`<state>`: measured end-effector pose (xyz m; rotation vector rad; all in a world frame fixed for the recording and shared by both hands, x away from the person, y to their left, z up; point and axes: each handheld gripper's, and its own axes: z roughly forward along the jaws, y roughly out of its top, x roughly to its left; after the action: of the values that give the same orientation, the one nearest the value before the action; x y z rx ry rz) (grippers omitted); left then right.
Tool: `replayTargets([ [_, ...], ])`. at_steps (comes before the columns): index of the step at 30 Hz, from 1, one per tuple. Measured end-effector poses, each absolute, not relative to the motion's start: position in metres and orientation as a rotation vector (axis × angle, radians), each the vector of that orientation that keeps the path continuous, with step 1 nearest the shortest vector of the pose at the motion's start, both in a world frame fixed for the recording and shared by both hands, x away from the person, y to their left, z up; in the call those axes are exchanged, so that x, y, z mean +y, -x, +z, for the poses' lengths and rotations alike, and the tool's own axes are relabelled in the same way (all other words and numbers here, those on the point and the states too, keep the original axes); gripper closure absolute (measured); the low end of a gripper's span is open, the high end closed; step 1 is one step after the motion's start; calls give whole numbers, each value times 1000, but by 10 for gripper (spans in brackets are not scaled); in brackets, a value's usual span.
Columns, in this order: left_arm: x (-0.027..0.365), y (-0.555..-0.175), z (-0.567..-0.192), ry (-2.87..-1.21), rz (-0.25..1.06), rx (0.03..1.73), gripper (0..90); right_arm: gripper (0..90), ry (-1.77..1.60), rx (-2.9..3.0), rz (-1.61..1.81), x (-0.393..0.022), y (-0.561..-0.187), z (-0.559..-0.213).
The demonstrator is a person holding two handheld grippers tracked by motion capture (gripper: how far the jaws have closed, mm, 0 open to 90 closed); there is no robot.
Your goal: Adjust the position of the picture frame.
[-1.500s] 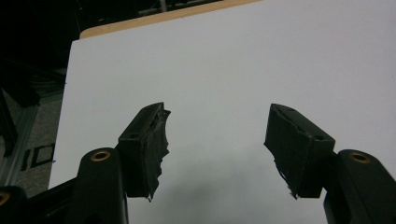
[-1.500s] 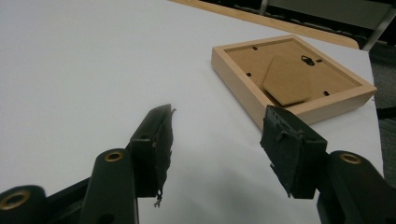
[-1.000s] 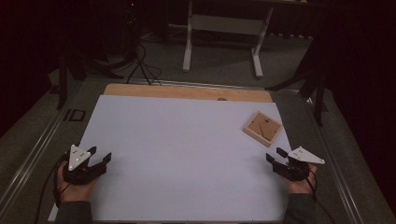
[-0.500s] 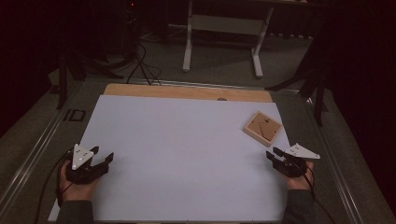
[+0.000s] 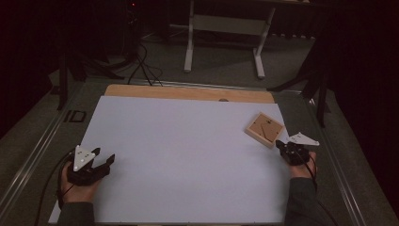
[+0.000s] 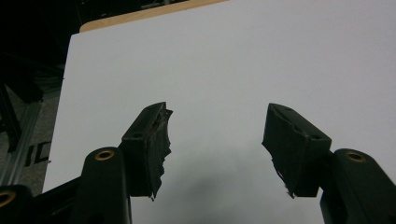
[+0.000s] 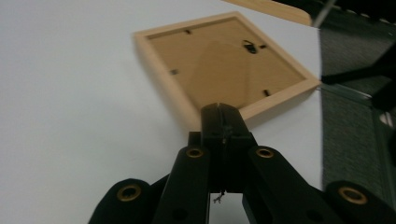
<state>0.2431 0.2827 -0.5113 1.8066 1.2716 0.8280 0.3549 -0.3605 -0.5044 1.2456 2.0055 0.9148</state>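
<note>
Pressing together, the right gripper (image 7: 223, 116) has both pads in full contact, nothing between them; its jaws have just been closing. Tips point at the near edge of the frame (image 7: 219, 60), which lies just beyond them toward 12 o'clock in the right gripper view; whether tips and frame edge touch cannot be told

Item: frame (image 5: 264, 129). Light wood, square, lying flat with its back up, brown backing board with small clips and a hanger visible. Set corner-on, at about 2 o'clock on the mat (image 5: 188, 155), close to the mat's right edge. In the high view the right gripper (image 5: 282, 145) sits just beside the frame's 5 o'clock corner, a hand behind it at the mat's right edge

Item: left gripper (image 6: 215, 140). Jaws spread wide, holding nothing, bare white mat between them. In the high view the left gripper (image 5: 104, 162) rests at about 8 o'clock on the mat, near its left edge, well apart from the frame

Item: mat. White, covering a wooden table (image 5: 188, 92), whose far strip shows at 12 o'clock
</note>
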Motion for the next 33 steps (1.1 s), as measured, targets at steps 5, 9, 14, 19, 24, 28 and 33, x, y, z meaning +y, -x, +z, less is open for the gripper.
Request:
replayTargets([
  [5,282,-244,-512,-1807,827,1273,404,898,-1309,1977,910,-368,-371,-504],
  [9,281,-244,-512,-1809,829,1268,403,899,-1333,1968,894,-370,-384,-505],
  [14,281,-244,-512,-1811,829,1266,404,898,-1359,1966,888,-368,-399,-505],
  [19,280,-244,-512,-1813,832,1264,404,898,-1380,1981,863,-365,-413,-505],
  [24,280,-244,-512,-1817,833,1260,404,899,-1428,1973,840,-364,-419,-510],
  [28,280,-244,-512,-1819,833,1257,404,899,-1419,1990,808,-362,-421,-509],
  [33,279,-245,-512,-1823,834,1254,404,900,-1405,2007,811,-359,-420,-510],
])
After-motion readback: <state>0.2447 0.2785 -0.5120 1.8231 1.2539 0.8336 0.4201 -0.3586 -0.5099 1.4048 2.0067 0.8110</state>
